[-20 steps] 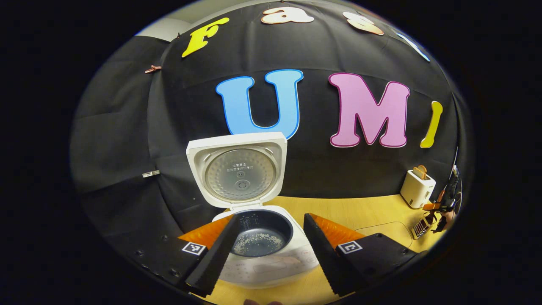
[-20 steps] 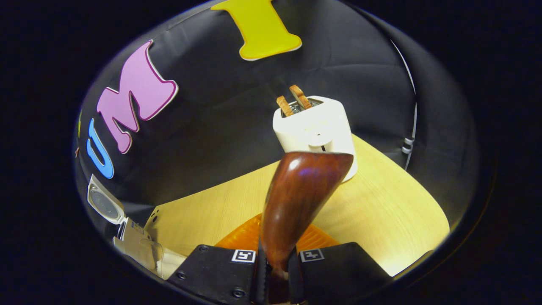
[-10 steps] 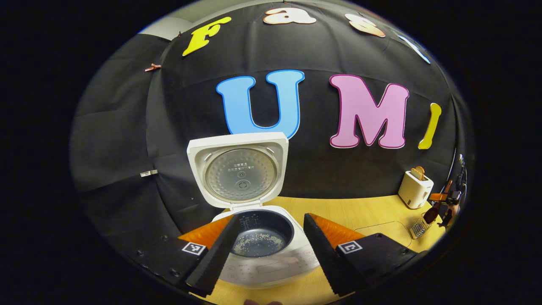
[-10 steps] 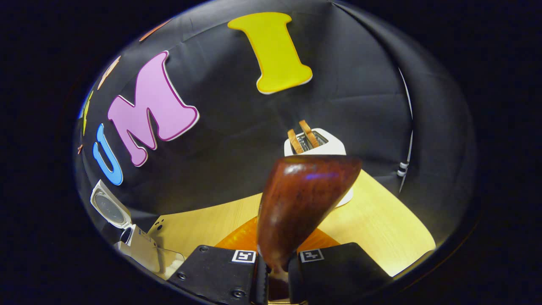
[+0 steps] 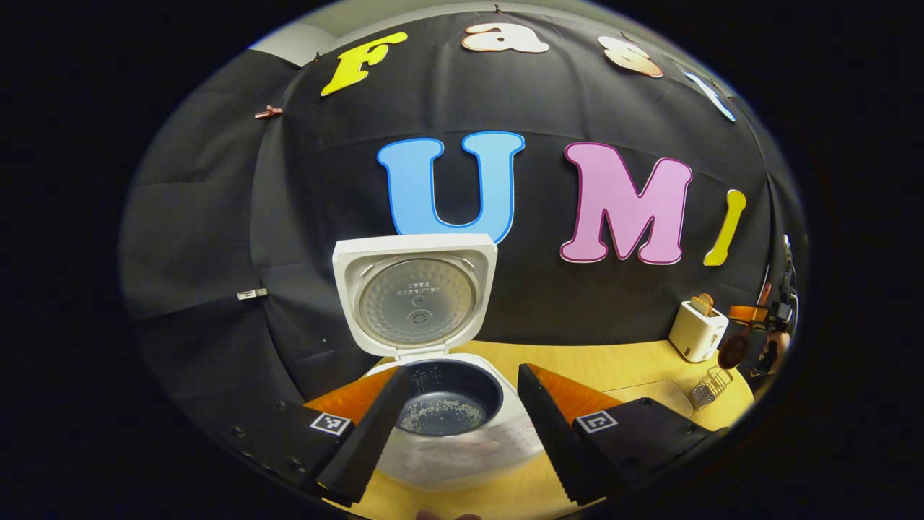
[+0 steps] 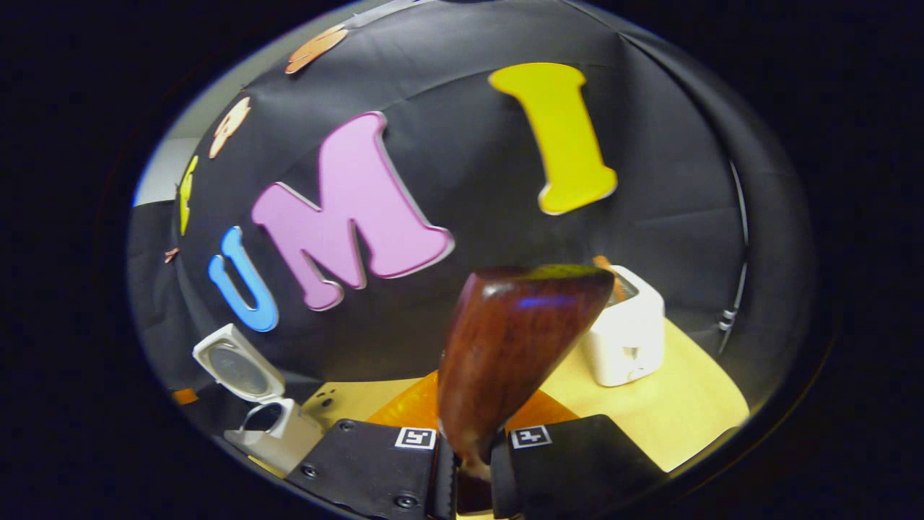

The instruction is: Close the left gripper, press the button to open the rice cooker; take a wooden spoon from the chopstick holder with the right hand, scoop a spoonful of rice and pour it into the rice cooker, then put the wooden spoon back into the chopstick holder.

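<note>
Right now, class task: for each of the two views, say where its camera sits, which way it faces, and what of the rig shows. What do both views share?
Left gripper view: rides the left gripper, facing the open rice cooker on the table; its open fingers show.
Right gripper view: rides the right gripper, facing the toaster; its fingers clamp the wooden spoon.
Shared: rice cooker, toaster, table, spoon.

I count one white rice cooker (image 5: 440, 404), one dark wooden spoon (image 6: 509, 354), one white toaster (image 6: 624, 332), one wire holder (image 5: 709, 386).
</note>
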A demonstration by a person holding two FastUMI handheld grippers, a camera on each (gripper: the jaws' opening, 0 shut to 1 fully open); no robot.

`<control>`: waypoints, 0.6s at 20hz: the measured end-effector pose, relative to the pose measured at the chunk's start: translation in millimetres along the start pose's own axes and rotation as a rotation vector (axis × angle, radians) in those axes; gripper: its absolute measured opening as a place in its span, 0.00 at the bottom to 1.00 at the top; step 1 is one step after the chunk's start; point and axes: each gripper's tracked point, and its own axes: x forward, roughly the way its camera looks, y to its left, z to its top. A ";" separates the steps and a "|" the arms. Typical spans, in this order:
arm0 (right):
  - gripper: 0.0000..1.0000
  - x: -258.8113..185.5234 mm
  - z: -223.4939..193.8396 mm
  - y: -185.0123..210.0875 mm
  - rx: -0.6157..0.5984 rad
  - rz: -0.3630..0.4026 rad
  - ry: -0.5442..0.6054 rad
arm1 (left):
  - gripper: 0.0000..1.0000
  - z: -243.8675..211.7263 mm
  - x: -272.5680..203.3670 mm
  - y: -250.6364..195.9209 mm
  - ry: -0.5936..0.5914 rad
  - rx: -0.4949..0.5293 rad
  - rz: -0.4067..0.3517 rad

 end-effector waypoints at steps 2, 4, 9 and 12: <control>0.23 1.8 -10.2 39.4 -0.019 0.051 0.011 | 0.98 -1.8 -4.9 3.5 -0.003 -0.004 -0.012; 0.23 5.5 -29.7 72.7 -0.045 0.088 0.038 | 0.98 -4.6 -8.8 9.2 -0.003 -0.001 -0.022; 0.23 17.9 -89.4 121.7 -0.135 0.132 0.113 | 0.98 -9.4 -13.7 29.6 -0.002 -0.004 -0.036; 0.23 24.5 -127.5 126.5 -0.212 0.116 0.170 | 0.98 -12.2 -13.0 45.8 -0.001 -0.014 -0.040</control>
